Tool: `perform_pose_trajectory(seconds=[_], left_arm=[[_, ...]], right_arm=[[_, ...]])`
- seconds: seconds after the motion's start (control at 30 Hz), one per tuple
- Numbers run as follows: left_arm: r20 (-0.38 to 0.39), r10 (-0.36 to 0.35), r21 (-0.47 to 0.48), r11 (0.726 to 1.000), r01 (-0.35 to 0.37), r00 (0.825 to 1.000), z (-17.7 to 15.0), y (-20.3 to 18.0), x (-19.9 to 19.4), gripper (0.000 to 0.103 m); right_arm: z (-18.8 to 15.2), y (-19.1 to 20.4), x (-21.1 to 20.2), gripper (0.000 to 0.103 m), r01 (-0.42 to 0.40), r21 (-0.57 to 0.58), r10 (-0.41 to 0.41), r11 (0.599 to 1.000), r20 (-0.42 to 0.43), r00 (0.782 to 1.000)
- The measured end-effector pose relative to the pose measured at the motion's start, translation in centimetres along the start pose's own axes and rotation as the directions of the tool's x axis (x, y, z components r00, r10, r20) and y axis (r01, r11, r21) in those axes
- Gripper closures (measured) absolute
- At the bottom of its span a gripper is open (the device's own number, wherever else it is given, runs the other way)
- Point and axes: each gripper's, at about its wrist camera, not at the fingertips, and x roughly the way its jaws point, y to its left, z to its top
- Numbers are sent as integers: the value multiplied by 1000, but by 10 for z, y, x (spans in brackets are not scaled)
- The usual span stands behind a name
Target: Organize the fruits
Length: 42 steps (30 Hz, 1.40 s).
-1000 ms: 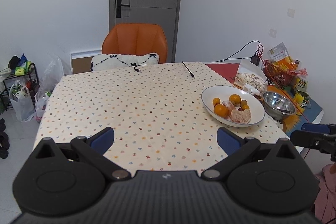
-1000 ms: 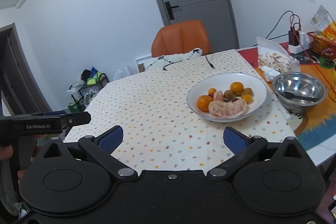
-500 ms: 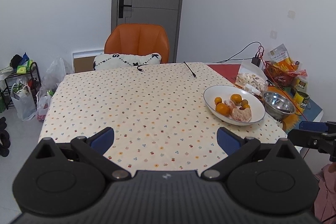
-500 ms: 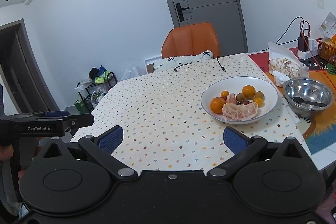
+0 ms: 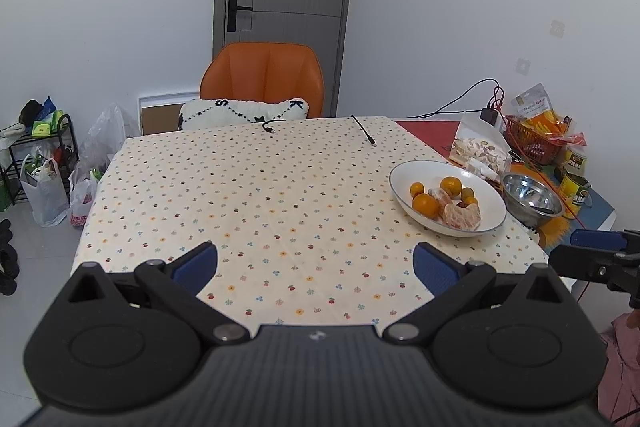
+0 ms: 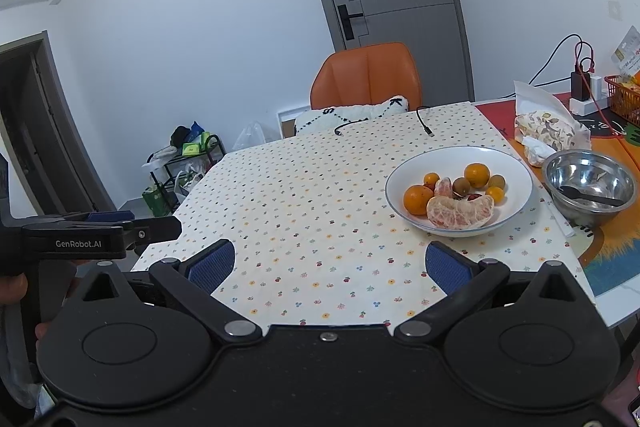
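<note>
- The surface (image 5: 248, 195) wears a cream cloth dotted with small flowers; every place below is given from the white bowl that stands on it.
- An orange chair (image 5: 262, 83) stands beyond the far edge of the surface, well left of the bowl, with a white patterned cushion (image 5: 244, 111) in front of its back.
- The left tongs (image 5: 316, 263) hang over the near edge of the surface, nearer than the bowl and to its left; their blue pads stand wide apart with nothing between them.
- The right tongs (image 6: 330, 263) hang over the same near edge, just short of the bowl; they too are spread wide and hold nothing.
- The white bowl (image 6: 516, 169) sits on the right part of the cloth, near its right edge.
- A steel bowl (image 6: 592, 183) stands just right of the white bowl, off the cloth, with a dark spoon inside.
- A clear bag of pale snacks (image 6: 546, 131) lies behind the steel bowl, to the right of the white bowl.
- A peeled citrus half (image 6: 460, 213) lies curved along the near side inside the white bowl.
- An orange (image 6: 418, 199) sits at the bowl's left inside, touching the peeled half; a second orange (image 6: 477, 175) sits toward the far side.
- Smaller fruits, orange and brownish-green (image 6: 462, 185), cluster between them in the bowl.
</note>
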Motion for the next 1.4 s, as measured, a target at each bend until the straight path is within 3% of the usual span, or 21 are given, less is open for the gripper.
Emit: perform_pose_trajectory(seconds=[1.4], left_arm=[[11,-3,-9,1000,3,1000,1,-1,-4,0]], right_arm=[[3,-5,-2,0,25,-4,-25,1000,6,1000]])
